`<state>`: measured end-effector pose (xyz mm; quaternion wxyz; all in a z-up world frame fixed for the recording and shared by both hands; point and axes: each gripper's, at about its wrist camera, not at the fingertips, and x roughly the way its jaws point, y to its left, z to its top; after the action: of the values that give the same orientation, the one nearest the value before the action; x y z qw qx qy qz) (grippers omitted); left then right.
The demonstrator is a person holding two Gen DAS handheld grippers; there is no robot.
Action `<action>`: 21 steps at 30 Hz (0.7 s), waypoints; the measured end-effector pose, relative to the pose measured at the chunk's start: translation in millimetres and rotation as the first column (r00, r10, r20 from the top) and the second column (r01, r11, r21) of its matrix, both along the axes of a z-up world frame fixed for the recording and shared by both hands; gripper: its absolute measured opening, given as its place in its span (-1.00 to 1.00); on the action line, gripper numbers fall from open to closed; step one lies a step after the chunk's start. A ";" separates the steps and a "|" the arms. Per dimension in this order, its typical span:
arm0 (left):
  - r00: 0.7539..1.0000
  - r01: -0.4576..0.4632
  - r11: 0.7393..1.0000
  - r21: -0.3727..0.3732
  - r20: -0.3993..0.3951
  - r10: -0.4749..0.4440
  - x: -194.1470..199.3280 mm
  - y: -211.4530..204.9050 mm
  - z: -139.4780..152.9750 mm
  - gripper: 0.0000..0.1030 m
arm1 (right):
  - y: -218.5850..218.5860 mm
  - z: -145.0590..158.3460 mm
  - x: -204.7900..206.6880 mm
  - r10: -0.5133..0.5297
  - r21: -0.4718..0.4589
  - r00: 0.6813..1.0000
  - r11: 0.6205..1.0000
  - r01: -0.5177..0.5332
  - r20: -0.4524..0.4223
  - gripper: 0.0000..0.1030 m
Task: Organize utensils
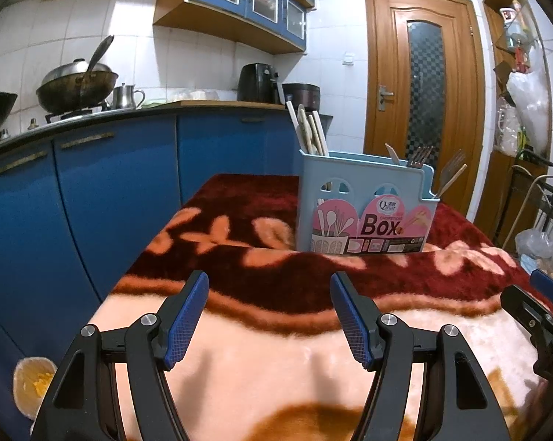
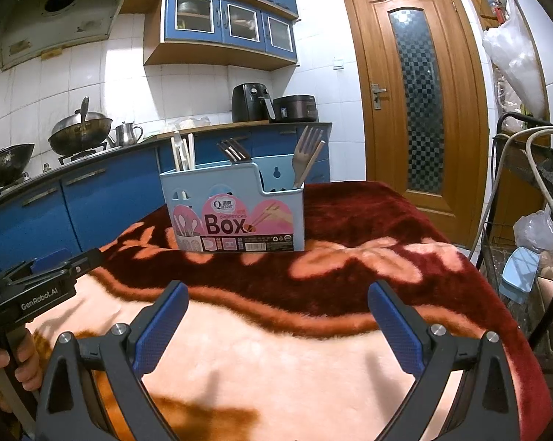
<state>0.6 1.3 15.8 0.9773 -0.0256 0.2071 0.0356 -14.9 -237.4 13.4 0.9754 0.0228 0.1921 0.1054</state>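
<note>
A light blue utensil box (image 1: 364,198) with a pink "Box" label stands upright on the far part of the blanket-covered table (image 1: 276,349). It holds pale handles (image 1: 309,128) at its left, metal forks (image 1: 419,156) in the middle and a wooden fork (image 1: 451,176) at its right. The box also shows in the right wrist view (image 2: 236,209), with the wooden fork (image 2: 306,161). My left gripper (image 1: 269,316) is open and empty, well short of the box. My right gripper (image 2: 276,323) is open and empty, also short of it.
Blue kitchen cabinets (image 1: 111,191) with a stove and wok (image 1: 76,84) run along the left. A wooden door (image 1: 423,99) is behind the table. A wire rack (image 2: 533,202) with bags stands at the table's right edge. The left gripper shows at the left of the right wrist view (image 2: 38,286).
</note>
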 end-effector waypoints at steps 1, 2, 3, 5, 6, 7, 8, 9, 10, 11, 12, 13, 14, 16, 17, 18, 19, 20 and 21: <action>1.000 0.000 1.000 0.001 0.001 0.000 -0.3 -0.4 0.0 0.36 | 0.0 -0.1 0.2 0.000 -0.001 1.000 1.000 0.000 -0.001 0.95; 1.000 -0.001 1.000 0.000 0.001 0.001 0.0 -0.2 0.1 0.36 | 0.2 0.1 0.2 -0.002 -0.002 1.000 1.000 0.002 -0.003 0.95; 1.000 -0.001 1.000 -0.001 0.000 0.001 0.3 0.3 0.2 0.36 | 0.0 0.4 0.2 -0.001 -0.002 1.000 1.000 0.001 -0.004 0.94; 1.000 -0.001 1.000 -0.003 -0.001 0.001 0.1 -0.1 0.2 0.36 | 0.5 0.8 -0.1 -0.002 0.001 1.000 1.000 0.002 -0.001 0.95; 1.000 -0.001 1.000 -0.004 -0.002 0.001 0.3 -0.1 0.4 0.36 | 0.8 0.7 -0.1 -0.003 0.000 1.000 1.000 0.003 -0.002 0.94; 1.000 0.000 1.000 -0.002 -0.001 0.000 0.1 0.1 0.4 0.36 | 0.6 0.7 -0.1 -0.003 0.000 1.000 1.000 0.003 -0.001 0.94; 1.000 -0.001 1.000 -0.001 0.000 0.001 0.0 0.0 0.5 0.36 | 0.7 1.0 0.0 -0.004 0.002 1.000 1.000 0.004 0.000 0.94; 1.000 0.000 1.000 -0.002 0.000 0.000 0.1 0.1 0.4 0.36 | 1.2 1.6 0.1 -0.005 0.003 1.000 1.000 0.005 0.001 0.95; 1.000 0.000 1.000 0.000 0.001 0.000 0.2 0.0 0.2 0.36 | 1.1 1.6 0.0 -0.005 0.002 1.000 1.000 0.005 0.001 0.95; 1.000 0.001 1.000 0.002 0.002 -0.001 0.3 -0.3 0.1 0.36 | 1.0 1.6 0.0 -0.005 0.002 1.000 1.000 0.005 0.001 0.94; 1.000 0.001 1.000 0.003 0.002 -0.001 0.7 -0.1 0.1 0.36 | 0.9 1.4 0.0 -0.005 0.002 1.000 1.000 0.005 0.001 0.94; 1.000 0.002 1.000 0.003 0.002 -0.002 0.9 -0.2 0.0 0.36 | 1.4 1.9 0.1 -0.006 0.002 1.000 1.000 0.006 0.002 0.94; 1.000 0.002 1.000 0.003 0.001 -0.002 0.8 -0.7 0.0 0.36 | 1.5 1.9 0.3 -0.005 0.001 1.000 1.000 0.005 0.002 0.94; 1.000 0.001 1.000 0.003 0.002 -0.001 0.5 -1.0 -0.2 0.36 | 1.3 1.8 0.0 -0.005 0.002 1.000 1.000 0.005 0.002 0.94; 1.000 0.002 1.000 0.003 0.001 -0.002 0.6 -0.9 -0.2 0.36 | 1.4 1.8 0.1 -0.006 0.002 1.000 1.000 0.006 0.002 0.94; 1.000 0.002 1.000 0.003 0.002 -0.002 0.5 -1.0 -0.2 0.36 | 1.3 1.6 0.0 -0.005 0.002 1.000 1.000 0.005 0.002 0.94; 1.000 0.002 1.000 0.002 0.002 -0.002 0.8 -0.7 -0.2 0.36 | 1.5 2.4 0.0 -0.006 0.002 1.000 1.000 0.006 0.002 0.94; 1.000 0.002 1.000 0.002 0.001 -0.002 0.8 -0.8 -0.2 0.36 | 1.5 2.5 0.2 -0.006 0.002 1.000 1.000 0.006 0.002 0.94; 1.000 0.001 1.000 0.003 0.002 -0.001 0.5 -1.0 -0.2 0.36 | 1.5 2.6 0.6 -0.006 0.002 1.000 1.000 0.006 0.002 0.94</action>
<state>1.1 0.3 15.7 0.9776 -0.0242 0.2063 0.0353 -14.3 -235.8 16.0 0.9759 0.0245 0.1911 0.1024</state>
